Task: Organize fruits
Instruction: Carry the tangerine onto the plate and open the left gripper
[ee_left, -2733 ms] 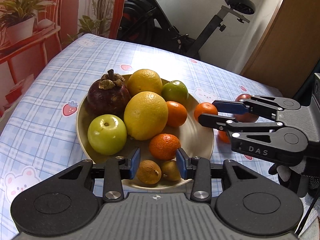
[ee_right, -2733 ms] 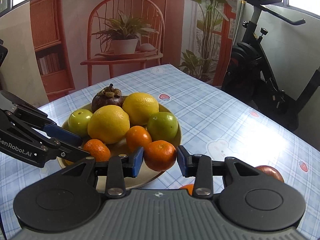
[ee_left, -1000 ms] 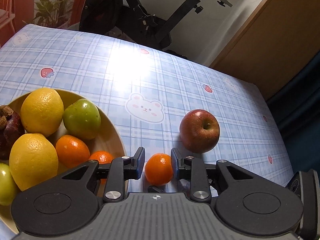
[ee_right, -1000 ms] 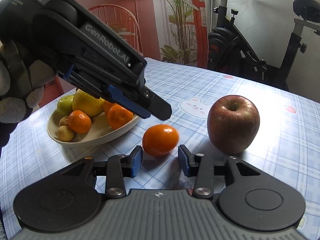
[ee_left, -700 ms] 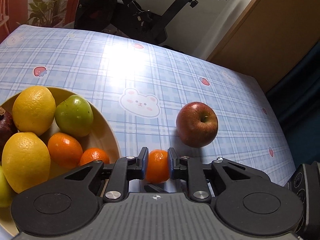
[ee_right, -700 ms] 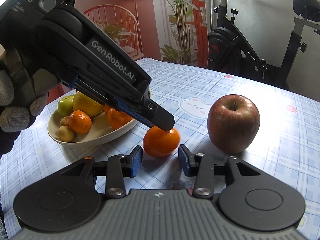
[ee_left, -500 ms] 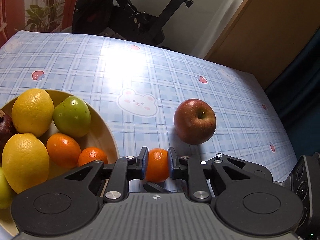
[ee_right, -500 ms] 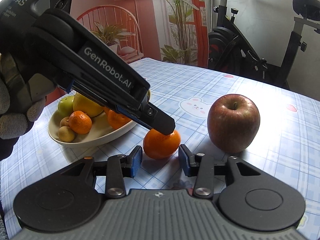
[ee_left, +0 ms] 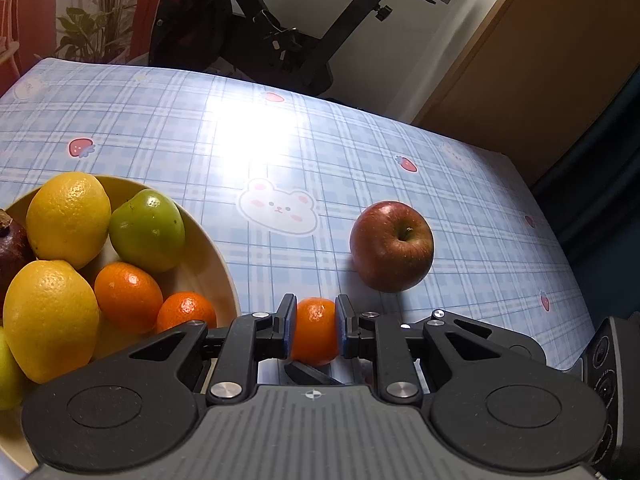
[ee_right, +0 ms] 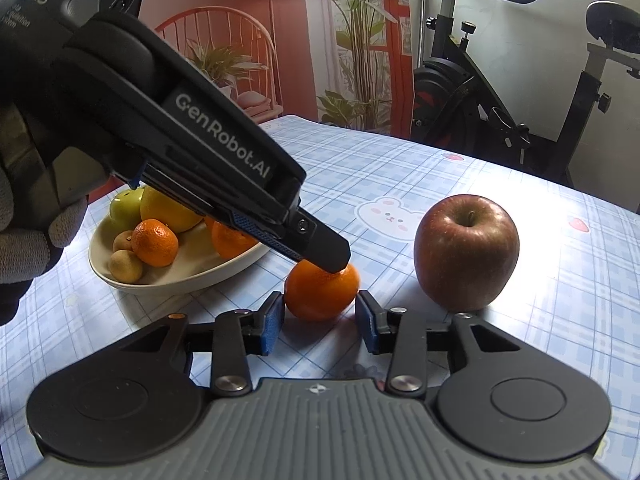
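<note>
Orange mandarin clamped between left gripper pads

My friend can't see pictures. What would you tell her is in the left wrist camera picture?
The left gripper squeezes a small tangerine just above a blue checked tablecloth. A red apple sits on the cloth just beyond it, and on the left a cream bowl holds lemons, a green apple and more tangerines.
</note>
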Tool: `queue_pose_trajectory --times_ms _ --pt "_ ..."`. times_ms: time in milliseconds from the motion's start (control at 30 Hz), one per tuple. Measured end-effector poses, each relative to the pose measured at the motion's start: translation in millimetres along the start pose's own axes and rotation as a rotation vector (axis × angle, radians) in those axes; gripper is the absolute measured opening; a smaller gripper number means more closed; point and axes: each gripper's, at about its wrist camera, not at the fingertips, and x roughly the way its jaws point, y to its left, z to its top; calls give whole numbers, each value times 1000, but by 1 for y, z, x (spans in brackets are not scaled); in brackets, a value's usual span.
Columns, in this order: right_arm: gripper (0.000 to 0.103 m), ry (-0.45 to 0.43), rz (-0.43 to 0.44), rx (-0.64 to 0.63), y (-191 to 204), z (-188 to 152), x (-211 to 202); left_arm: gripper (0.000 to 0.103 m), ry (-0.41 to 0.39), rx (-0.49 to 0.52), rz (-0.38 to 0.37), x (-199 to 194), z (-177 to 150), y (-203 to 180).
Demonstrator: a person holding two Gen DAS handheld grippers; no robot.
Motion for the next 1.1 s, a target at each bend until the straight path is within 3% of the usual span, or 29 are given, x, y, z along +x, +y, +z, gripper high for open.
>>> queue_pose_trajectory --times_ms 667,1100 --pt "41 -47 114 -31 39 20 -9 22 -28 -23 13 -59 -5 29" --pt "41 -17 148 -98 64 22 0 22 -66 -60 60 -75 -17 50"
